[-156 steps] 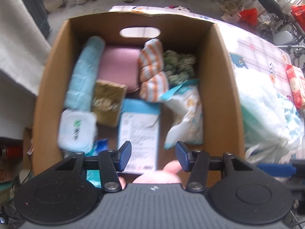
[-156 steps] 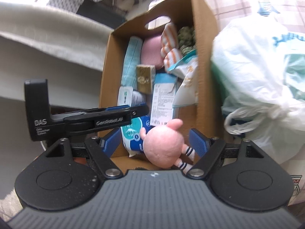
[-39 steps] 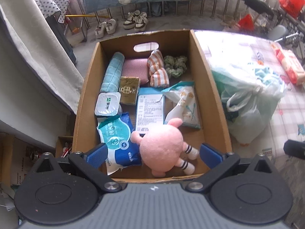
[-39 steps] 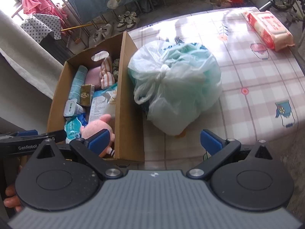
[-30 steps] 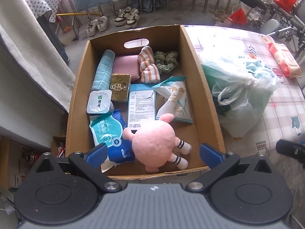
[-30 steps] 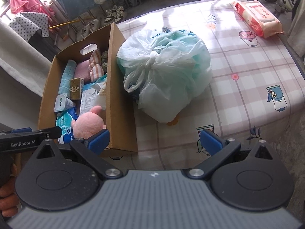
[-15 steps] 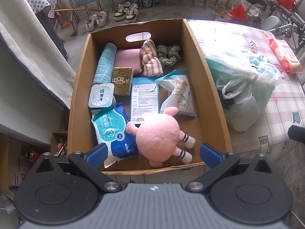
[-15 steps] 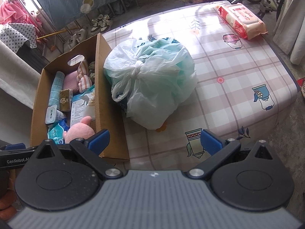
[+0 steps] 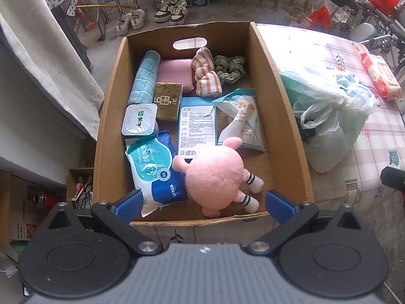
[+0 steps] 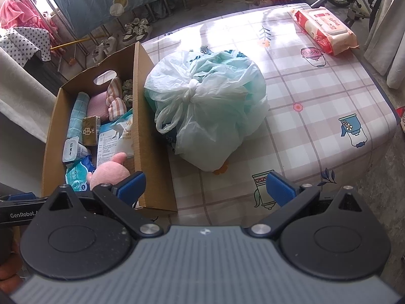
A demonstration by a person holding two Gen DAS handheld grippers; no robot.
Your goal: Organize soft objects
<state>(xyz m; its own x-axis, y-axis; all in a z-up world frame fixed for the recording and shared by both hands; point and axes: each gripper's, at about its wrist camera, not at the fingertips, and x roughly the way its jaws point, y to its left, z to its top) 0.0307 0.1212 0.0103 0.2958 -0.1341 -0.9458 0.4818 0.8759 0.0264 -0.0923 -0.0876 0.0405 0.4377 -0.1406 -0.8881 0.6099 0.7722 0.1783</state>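
A cardboard box (image 9: 281, 96) (image 10: 145, 116) stands at the table's left end. In its near part lies a pink plush toy (image 9: 215, 174) (image 10: 107, 171) beside a blue wipes pack (image 9: 152, 167). Farther back are a teal rolled towel (image 9: 145, 78), a pink folded cloth (image 9: 174, 72), striped socks (image 9: 206, 78) and a green scrunchie (image 9: 229, 69). My left gripper (image 9: 203, 204) hangs open above the box's near edge, holding nothing. My right gripper (image 10: 205, 186) is open and empty over the table, right of the box.
A tied white plastic bag (image 10: 210, 106) (image 9: 331, 111) sits against the box's right wall. A pink wipes pack (image 10: 326, 30) lies at the table's far right corner. The checked tablecloth (image 10: 316, 96) spreads between them. Shoes (image 9: 152, 15) stand on the floor beyond.
The plush toy was let go into the box. Both grippers have pulled back and up; the right one swung right over the table, and both jaws stand wider.
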